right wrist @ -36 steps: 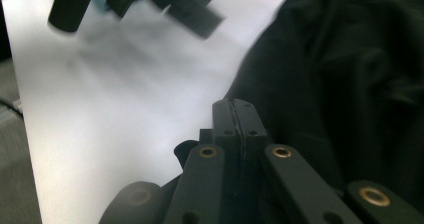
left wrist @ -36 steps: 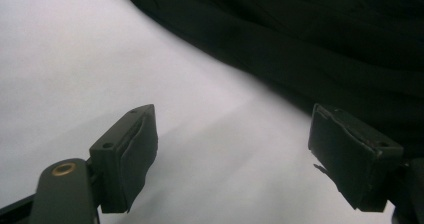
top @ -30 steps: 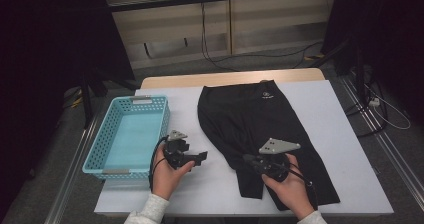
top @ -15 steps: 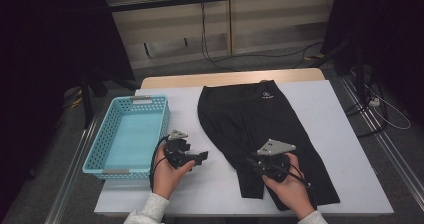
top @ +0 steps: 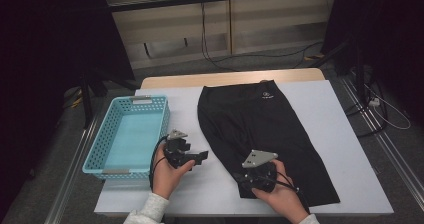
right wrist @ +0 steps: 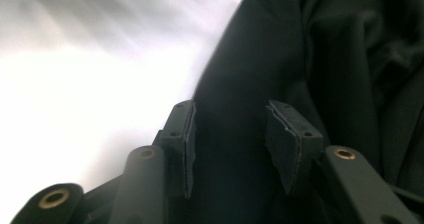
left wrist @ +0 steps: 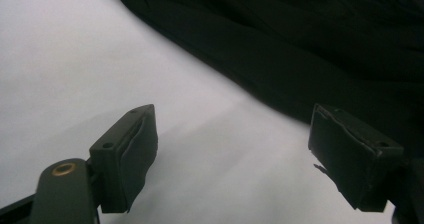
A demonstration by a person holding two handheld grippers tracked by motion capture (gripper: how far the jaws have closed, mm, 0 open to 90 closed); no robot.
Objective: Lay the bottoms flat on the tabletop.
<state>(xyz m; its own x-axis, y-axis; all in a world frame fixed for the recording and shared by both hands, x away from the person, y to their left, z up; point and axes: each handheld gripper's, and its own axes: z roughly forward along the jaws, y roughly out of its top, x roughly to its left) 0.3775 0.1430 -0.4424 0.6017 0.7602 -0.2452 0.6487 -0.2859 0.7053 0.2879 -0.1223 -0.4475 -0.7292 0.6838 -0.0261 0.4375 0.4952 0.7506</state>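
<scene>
A black garment (top: 265, 124) lies flat on the white table (top: 320, 109), with its waistband at the far end. My right gripper (top: 246, 180) hovers low over the garment's near left corner. Its jaws have just been opening and now stand parted. In the right gripper view the gripper (right wrist: 230, 134) has dark cloth (right wrist: 325, 59) under the gap, and the pads do not press on it. My left gripper (top: 202, 156) stands open over bare table just left of the garment. In the left gripper view the gripper (left wrist: 232, 154) holds nothing, and the garment's edge (left wrist: 300, 49) lies ahead.
A light blue plastic basket (top: 97, 154) with nothing in it stands on the table's left side, right beside my left hand. Bare white table (top: 215, 194) lies between the two hands. Cables run on the floor beyond the table's right edge.
My right gripper has slid a little toward the near edge and lower over the garment's corner, and its jaws have parted. The left gripper has stayed put.
</scene>
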